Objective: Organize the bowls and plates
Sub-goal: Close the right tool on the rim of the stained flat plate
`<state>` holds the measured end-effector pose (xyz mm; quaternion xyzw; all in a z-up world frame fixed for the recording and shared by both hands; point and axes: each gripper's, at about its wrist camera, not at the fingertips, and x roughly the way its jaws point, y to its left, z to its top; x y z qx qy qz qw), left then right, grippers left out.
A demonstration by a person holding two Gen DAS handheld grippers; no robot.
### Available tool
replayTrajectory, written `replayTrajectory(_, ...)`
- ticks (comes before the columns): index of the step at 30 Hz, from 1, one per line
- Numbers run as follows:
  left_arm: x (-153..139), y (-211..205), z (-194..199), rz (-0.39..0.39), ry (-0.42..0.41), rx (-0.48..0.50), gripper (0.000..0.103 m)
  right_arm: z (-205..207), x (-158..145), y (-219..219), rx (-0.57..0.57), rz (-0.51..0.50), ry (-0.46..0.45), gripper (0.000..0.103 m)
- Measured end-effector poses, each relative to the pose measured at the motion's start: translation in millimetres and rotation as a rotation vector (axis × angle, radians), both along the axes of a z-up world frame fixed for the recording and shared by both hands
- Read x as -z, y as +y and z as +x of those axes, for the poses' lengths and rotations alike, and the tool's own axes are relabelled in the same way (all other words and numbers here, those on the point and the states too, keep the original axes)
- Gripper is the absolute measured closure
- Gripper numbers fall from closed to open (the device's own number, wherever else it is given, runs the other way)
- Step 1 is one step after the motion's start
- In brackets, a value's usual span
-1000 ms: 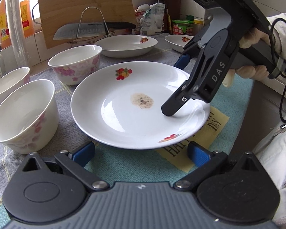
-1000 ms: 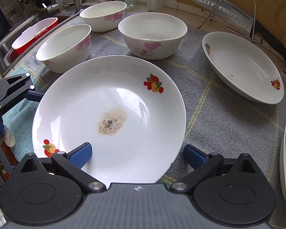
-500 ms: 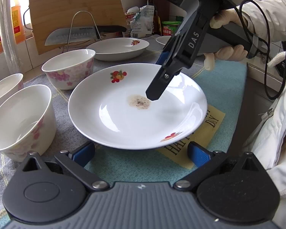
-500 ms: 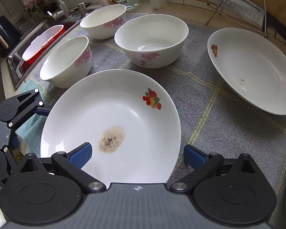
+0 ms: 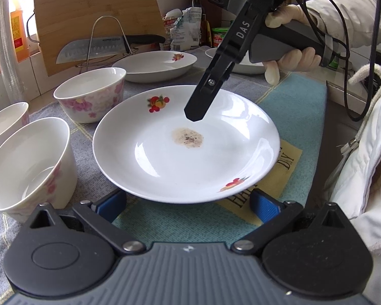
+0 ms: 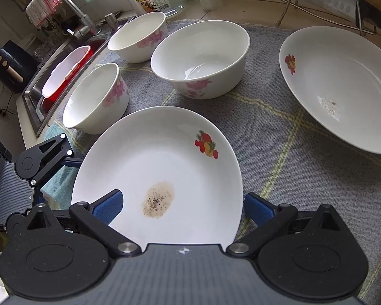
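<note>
Both open tongs [image 5: 188,204] [image 6: 184,207] flank the stained plate [image 5: 165,167].

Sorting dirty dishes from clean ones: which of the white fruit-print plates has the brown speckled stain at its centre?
The white plate with the fruit print nearest both tongs, under the right tongs. The deeper fruit-print plate by the knife rack shows only a faint pale residue.

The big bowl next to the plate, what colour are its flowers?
Pink flowers on the white big bowl, seen best in the right wrist view.
</note>
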<state>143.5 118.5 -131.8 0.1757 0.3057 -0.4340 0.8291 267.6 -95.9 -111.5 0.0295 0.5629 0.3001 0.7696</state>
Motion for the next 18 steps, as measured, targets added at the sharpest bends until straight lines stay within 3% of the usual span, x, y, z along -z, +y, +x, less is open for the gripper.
replayTrajectory(6,-0.8,-0.1,2.3,0.006,-0.005,0.005,0.001,7.1,-0.9,-1.6,0.012,0.02,0.031,0.004)
replayTrajectory(11,-1.2,-0.6,2.9,0.011,-0.007,0.006,0.001,7.8,-2.3,-1.5,0.026,0.007,0.038,0.015)
replayTrajectory(18,-1.9,-1.5,3.0,0.021,-0.024,0.003,0.001,10.0,-1.9,-3.2,0.013,0.023,0.056,0.017)
